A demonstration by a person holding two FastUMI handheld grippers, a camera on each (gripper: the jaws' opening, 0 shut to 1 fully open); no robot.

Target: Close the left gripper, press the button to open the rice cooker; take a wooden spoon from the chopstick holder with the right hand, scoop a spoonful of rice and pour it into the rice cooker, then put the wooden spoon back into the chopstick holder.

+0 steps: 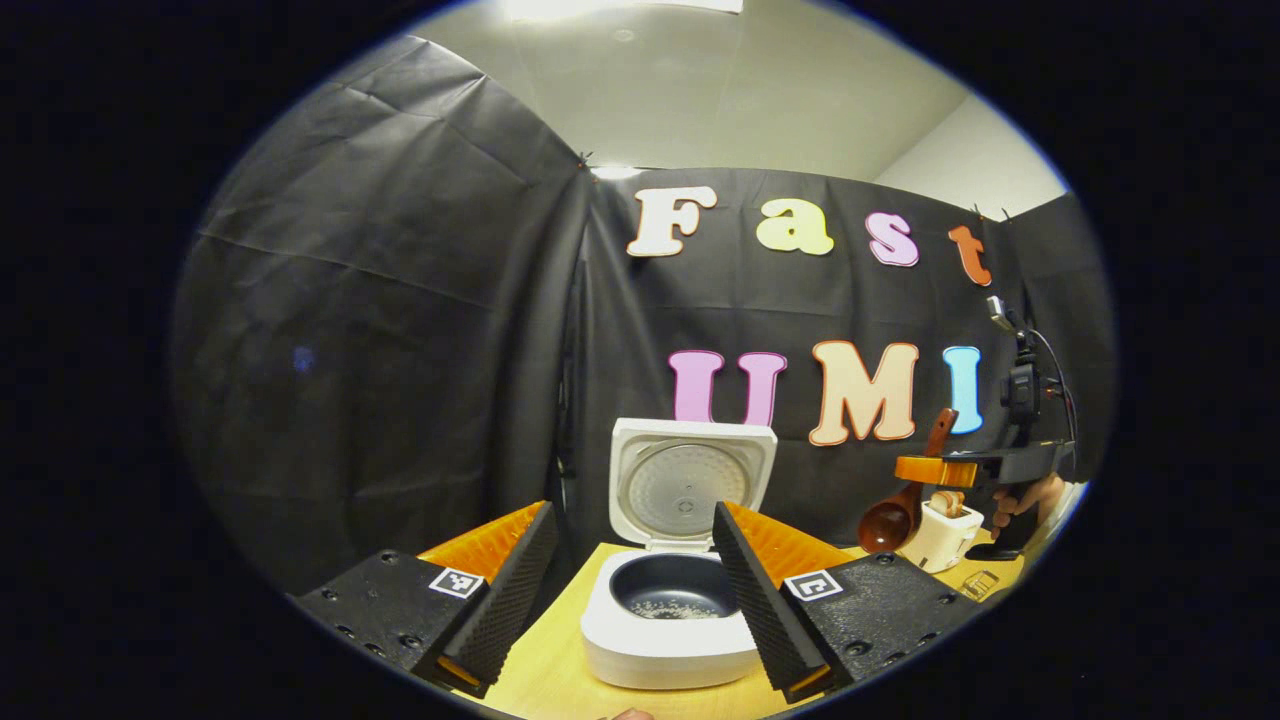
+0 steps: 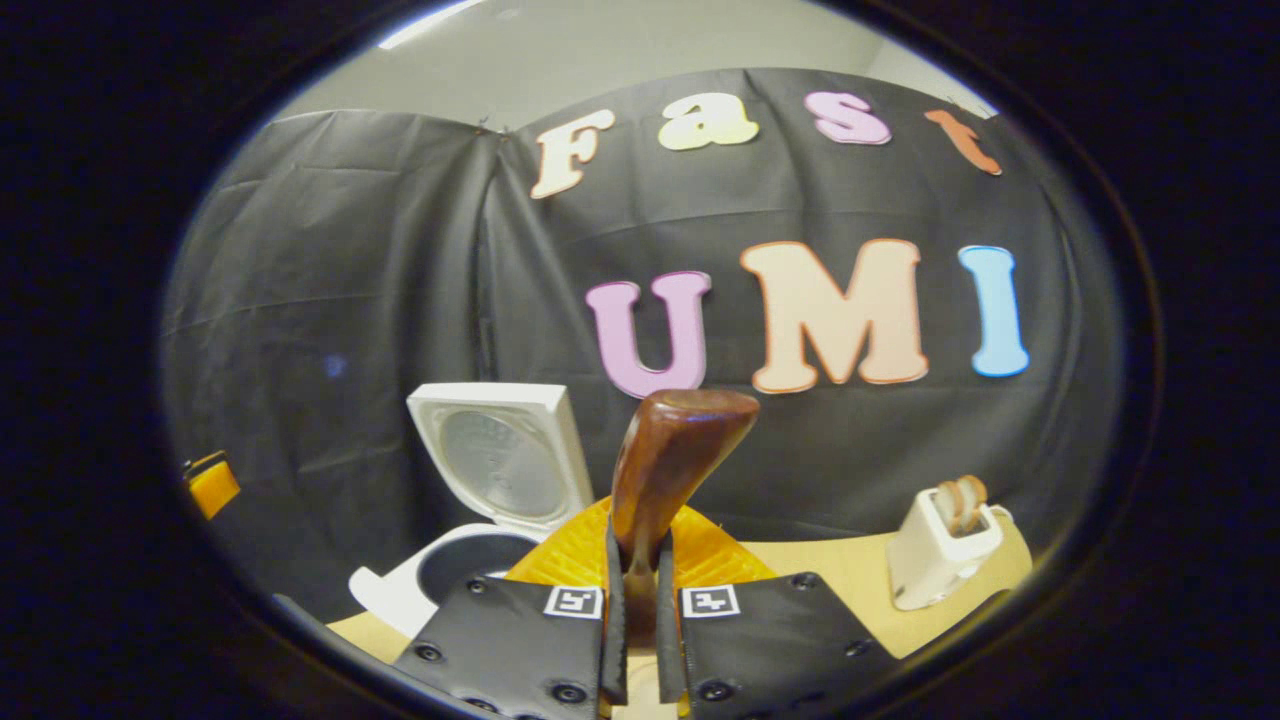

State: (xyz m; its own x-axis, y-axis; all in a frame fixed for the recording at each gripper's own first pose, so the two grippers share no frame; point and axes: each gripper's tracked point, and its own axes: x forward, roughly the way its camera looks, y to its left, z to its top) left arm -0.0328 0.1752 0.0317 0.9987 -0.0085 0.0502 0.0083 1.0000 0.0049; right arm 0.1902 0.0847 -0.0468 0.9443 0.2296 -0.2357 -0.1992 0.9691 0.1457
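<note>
The white rice cooker [image 1: 660, 650] stands open on the wooden table, lid [image 1: 690, 490] upright, with some rice grains in its dark pot [image 1: 670, 590]. My left gripper [image 1: 630, 620] hovers open just in front of it, its fingers either side of the pot. Farther right, my right gripper [image 1: 935, 470] holds the wooden spoon [image 1: 895, 518] above the white chopstick holder [image 1: 940, 540], bowl hanging down. In the right gripper view, the right gripper [image 2: 640, 545] is shut on the wooden spoon's handle [image 2: 670, 460], with the rice cooker [image 2: 480, 545] to its left and the chopstick holder [image 2: 935, 555] to its right.
A hand [image 1: 1025, 498] grips the right gripper's handle. A small clear container [image 1: 980, 583] lies on the table [image 1: 545, 660] near the holder. Other wooden utensils [image 2: 958, 500] stick out of the holder. Black cloth walls close the booth behind and to the left.
</note>
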